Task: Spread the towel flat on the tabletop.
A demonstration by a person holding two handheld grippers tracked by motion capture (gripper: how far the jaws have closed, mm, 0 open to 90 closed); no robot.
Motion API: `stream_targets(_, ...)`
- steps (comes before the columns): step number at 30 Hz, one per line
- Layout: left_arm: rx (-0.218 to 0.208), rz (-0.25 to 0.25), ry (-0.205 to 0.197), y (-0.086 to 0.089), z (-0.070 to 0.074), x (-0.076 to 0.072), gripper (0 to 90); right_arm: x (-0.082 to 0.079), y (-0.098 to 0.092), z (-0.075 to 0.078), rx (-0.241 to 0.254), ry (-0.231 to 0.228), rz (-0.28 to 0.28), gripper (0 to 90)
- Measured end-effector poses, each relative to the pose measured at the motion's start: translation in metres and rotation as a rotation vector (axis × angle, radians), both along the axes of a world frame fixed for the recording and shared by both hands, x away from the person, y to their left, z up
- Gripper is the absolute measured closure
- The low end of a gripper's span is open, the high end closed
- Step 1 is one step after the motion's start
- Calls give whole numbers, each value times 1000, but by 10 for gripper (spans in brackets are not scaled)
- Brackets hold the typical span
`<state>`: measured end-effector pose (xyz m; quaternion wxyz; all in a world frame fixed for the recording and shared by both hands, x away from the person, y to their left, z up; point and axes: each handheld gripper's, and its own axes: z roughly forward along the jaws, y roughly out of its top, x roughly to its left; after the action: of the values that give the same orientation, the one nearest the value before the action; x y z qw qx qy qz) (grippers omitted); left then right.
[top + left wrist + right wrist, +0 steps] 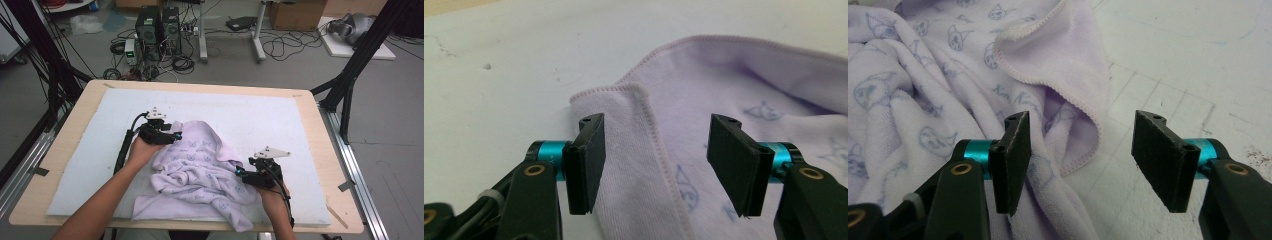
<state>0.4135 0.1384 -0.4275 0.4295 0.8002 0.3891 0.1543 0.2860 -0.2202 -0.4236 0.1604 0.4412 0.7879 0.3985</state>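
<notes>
A lilac towel printed with small animal figures lies crumpled on the white mat. My left gripper sits at the towel's upper left edge and is open. In the left gripper view a hemmed corner of the towel lies between the spread jaws of this gripper, and the pads stand clear of the cloth. My right gripper is at the towel's right side, also open. In the right gripper view a folded hem of the towel lies just ahead of that gripper, with nothing pinched between the pads.
The mat covers most of a wooden table. Bare mat extends left, behind and right of the towel. Beyond the far edge are computer towers and loose cables on the floor. Black frame poles stand at both sides.
</notes>
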Motion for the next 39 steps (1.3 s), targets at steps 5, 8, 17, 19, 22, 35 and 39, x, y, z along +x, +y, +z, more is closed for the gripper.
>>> stream_targets(5, 63, 12, 9, -8, -8, 5, 415, -1, 0, 0, 6, 3, -1, 405)
stream_targets(8, 110, 19, 8, -9, -12, 7, 565, 0, -1, 0, 8, 0, -2, 397)
stream_targets(17, -42, 50, 27, 21, 1, 8, 839, 4, 0, 0, 9, -1, -7, 387)
stream_targets(19, -66, 81, 20, 32, 4, 8, 839, 5, 1, 0, 12, -4, -7, 387)
stream_targets(22, -91, 139, 25, 57, 3, 7, 846, 13, 6, 3, 25, -1, -3, 389)
stream_targets(35, -102, 170, 39, 74, -3, 6, 846, 67, 74, 11, -62, 65, 77, 565)
stream_targets(39, -128, 170, 49, 77, -4, 7, 862, 84, 69, 4, -147, 71, 64, 866)
